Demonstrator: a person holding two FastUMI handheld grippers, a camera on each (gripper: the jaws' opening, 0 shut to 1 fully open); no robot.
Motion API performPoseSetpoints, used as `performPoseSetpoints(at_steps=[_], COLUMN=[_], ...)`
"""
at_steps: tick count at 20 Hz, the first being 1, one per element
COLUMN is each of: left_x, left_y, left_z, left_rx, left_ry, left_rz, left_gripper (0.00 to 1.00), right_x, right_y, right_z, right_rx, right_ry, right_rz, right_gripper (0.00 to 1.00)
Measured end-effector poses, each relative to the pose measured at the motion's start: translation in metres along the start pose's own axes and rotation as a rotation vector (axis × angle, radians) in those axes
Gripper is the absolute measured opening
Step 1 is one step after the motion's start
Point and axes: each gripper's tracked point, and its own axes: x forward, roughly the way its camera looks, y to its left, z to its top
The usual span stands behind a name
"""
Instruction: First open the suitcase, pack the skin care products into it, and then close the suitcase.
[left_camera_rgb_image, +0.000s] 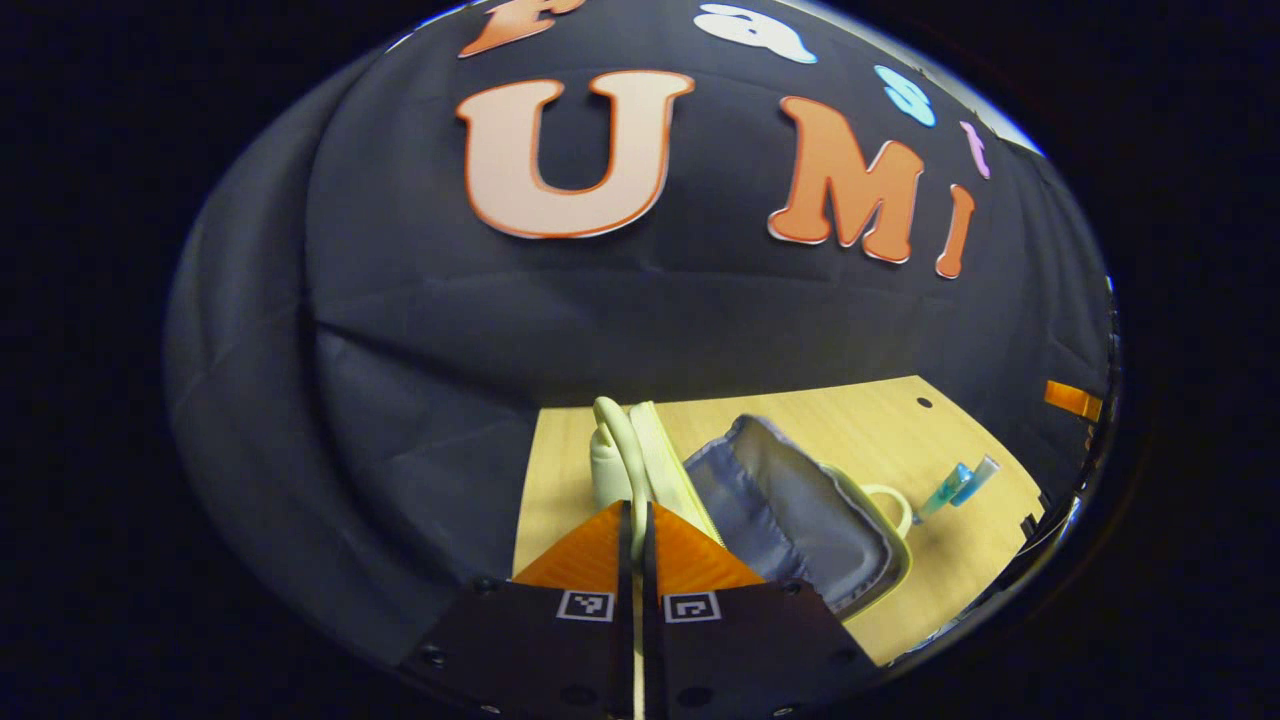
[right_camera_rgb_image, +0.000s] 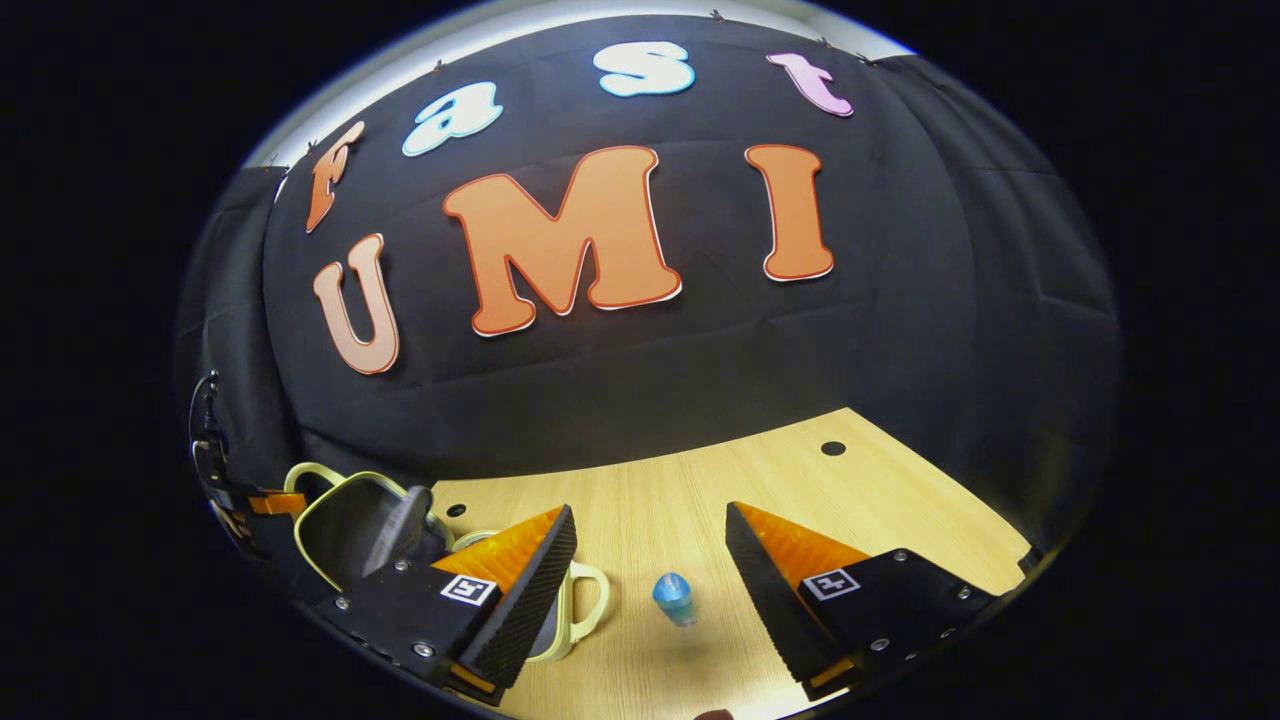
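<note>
- Left tool (left_camera_rgb_image: 635, 530) is clenched on the raised lid edge (left_camera_rgb_image: 640, 450) of the small suitcase (left_camera_rgb_image: 800, 510), propping it open; the grey lining faces up on the table (left_camera_rgb_image: 870, 420).
- Right tool (right_camera_rgb_image: 650, 555) hangs released, fingers spread wide, above a little blue skin care tube (right_camera_rgb_image: 675, 598) lying on the wood just beside the suitcase's handle (right_camera_rgb_image: 590, 600).
- Risk, as I judge it: the tube looks slim and may roll or squirt away if pinched off-centre; the lid could flop shut if the left grip slackens.
- Room: open wood lies to the right and behind the tube; the suitcase crowds the left finger's side, and the table's near edge is close.
</note>
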Motion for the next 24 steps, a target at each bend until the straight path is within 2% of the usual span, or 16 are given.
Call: performPoseSetpoints(at_steps=[3,6,8,12,14,15,16,17,18,19,23,24], left_x=[0.014,0.035,0.050,0.080,0.082,0.085,0.085,0.085,0.089,0.091,0.079,0.071], left_y=[0.046,0.079,0.092,0.102,0.112,0.112,0.115,0.119,0.121,0.124,0.133,0.132], left_z=[-0.041,-0.091,-0.126,-0.169,-0.186,-0.192,-0.192,-0.192,-0.195,-0.193,-0.158,-0.141], left_rx=[-0.052,-0.083,-0.111,-0.138,-0.128,-0.128,-0.119,-0.109,-0.111,-0.111,-0.048,-0.021], left_ry=[0.065,0.107,0.161,0.197,0.235,0.255,0.263,0.264,0.265,0.252,0.196,0.166], left_rz=[0.041,0.051,0.061,0.091,0.120,0.124,0.148,0.161,0.167,0.182,0.250,0.268], left_gripper=[0.04,0.04,0.04,0.04,0.07,0.16,0.16,0.25,0.27,0.24,0.92,0.93], right_x=[0.002,0.005,0.006,0.005,0.005,0.004,0.002,0.001,-0.001,-0.003,-0.006,-0.008], right_y=[0.012,0.019,0.022,0.019,0.017,0.014,0.012,0.010,0.008,0.005,-0.004,-0.007], right_z=[-0.008,-0.016,-0.020,-0.024,-0.028,-0.030,-0.031,-0.034,-0.035,-0.035,-0.033,-0.031], right_rx=[0.007,0.021,0.031,0.026,0.025,0.021,0.016,0.009,0.002,-0.006,-0.018,-0.020], right_ry=[0.028,0.057,0.066,0.086,0.094,0.098,0.102,0.104,0.105,0.105,0.096,0.088], right_rz=[0.007,0.008,0.004,-0.018,-0.029,-0.036,-0.043,-0.050,-0.058,-0.064,-0.081,-0.086], right_gripper=[0.95,0.95,0.95,0.95,0.95,0.95,0.95,0.96,0.95,0.95,0.95,0.95])
